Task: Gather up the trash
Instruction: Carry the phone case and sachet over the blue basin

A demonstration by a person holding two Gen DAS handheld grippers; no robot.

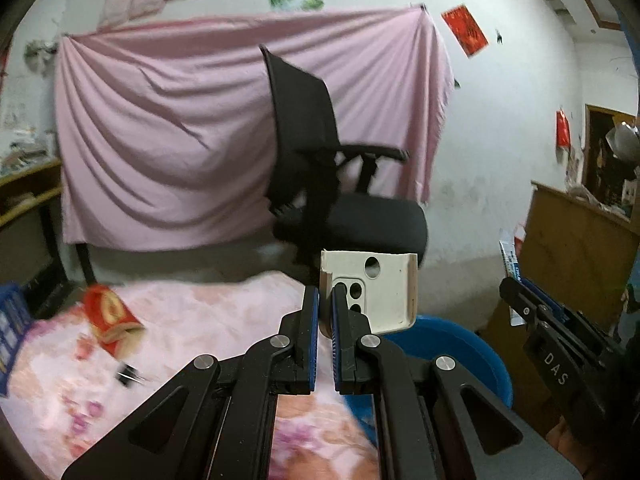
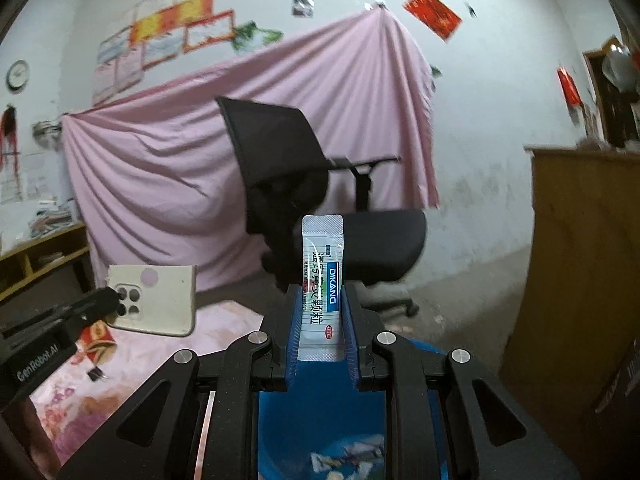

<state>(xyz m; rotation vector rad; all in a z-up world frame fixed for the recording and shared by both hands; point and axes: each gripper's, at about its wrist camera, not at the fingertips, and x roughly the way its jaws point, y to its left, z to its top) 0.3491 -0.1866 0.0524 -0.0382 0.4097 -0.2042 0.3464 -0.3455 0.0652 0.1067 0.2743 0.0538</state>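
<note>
— Above the blue bin (image 2: 320,432), what are the two grippers carrying?
— The right gripper (image 2: 320,320) is pinching a white medicine sachet (image 2: 322,280) upright between its narrow jaws, right over the bin's mouth. The left gripper (image 1: 325,320) is clamping the corner of a cream phone case (image 1: 376,292), its jaws nearly touching, beside the bin's rim.
— Is anything sitting in the bin already?
— Crumpled wrappers (image 2: 344,460) are lying at the bottom, so some collecting is looking done.
— And what is waiting?
— Neither held piece is dropped yet. On the pink floral blanket (image 1: 192,320), a red packet (image 1: 108,316) and a small black clip (image 1: 130,374) are lying, likely to be gathered next.
</note>
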